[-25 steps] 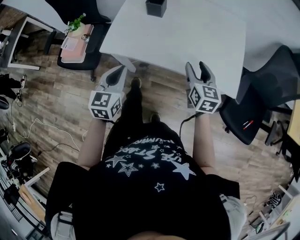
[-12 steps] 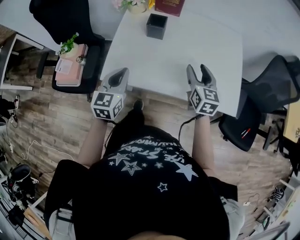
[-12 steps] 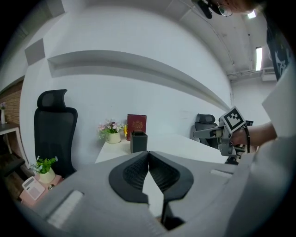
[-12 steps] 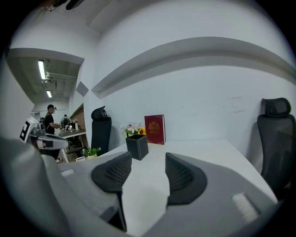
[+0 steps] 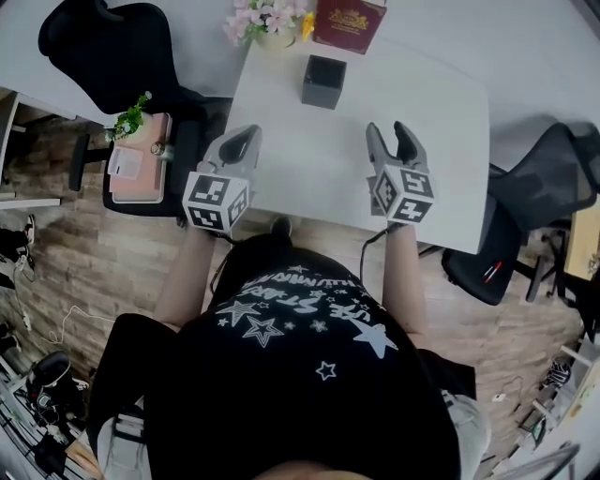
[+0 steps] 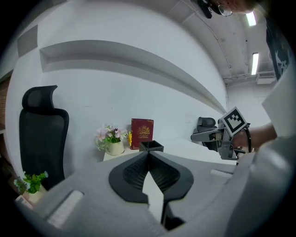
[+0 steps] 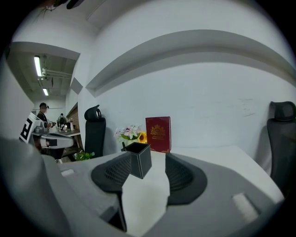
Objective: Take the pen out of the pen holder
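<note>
The black square pen holder (image 5: 323, 82) stands on the white table (image 5: 441, 112), toward its far side. In the right gripper view the pen holder (image 7: 138, 159) shows a short dark tip at its left rim; I cannot tell whether that is the pen. My left gripper (image 5: 240, 142) hovers over the table's near left edge with its jaws closed to a point and nothing in them. My right gripper (image 5: 391, 139) is over the near middle of the table, open and empty. Both are well short of the holder. The left gripper view shows the holder (image 6: 151, 146) beyond the jaw tips.
A pot of flowers (image 5: 267, 23) and a red book (image 5: 349, 23) stand behind the holder. A black chair (image 5: 108, 47) with a small plant (image 5: 129, 122) is at the left, and another chair (image 5: 525, 206) at the right. Wooden floor lies below.
Both grippers have come forward from the table's near edge to over its top. The holder is nearer, and the flowers and book have come into the head view.
</note>
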The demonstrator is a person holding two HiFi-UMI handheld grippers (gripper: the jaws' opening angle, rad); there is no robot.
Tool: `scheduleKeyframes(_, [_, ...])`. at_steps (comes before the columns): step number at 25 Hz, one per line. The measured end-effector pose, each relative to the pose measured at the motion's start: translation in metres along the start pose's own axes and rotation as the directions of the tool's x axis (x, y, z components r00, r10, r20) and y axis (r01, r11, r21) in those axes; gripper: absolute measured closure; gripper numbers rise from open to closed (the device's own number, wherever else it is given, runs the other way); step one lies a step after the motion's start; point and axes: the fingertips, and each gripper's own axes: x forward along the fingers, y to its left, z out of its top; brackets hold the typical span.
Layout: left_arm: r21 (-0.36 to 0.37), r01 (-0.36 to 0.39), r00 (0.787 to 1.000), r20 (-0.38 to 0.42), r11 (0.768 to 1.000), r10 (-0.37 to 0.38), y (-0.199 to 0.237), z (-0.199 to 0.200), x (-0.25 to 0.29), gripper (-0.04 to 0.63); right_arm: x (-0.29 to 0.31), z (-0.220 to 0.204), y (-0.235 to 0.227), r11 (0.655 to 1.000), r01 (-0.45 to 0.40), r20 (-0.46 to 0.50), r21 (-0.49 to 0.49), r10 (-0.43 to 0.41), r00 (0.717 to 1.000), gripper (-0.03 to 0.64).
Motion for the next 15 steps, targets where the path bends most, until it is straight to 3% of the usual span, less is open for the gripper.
scheduleKeyframes(15, [0.007, 0.006, 1.000, -0.002, 1.000, -0.006, 0.086, 0.002, 0.041, 0.584, 0.109, 0.025, 0.067, 0.993, -0.094, -0.056, -0.076, 0.090, 0.994, 0.385])
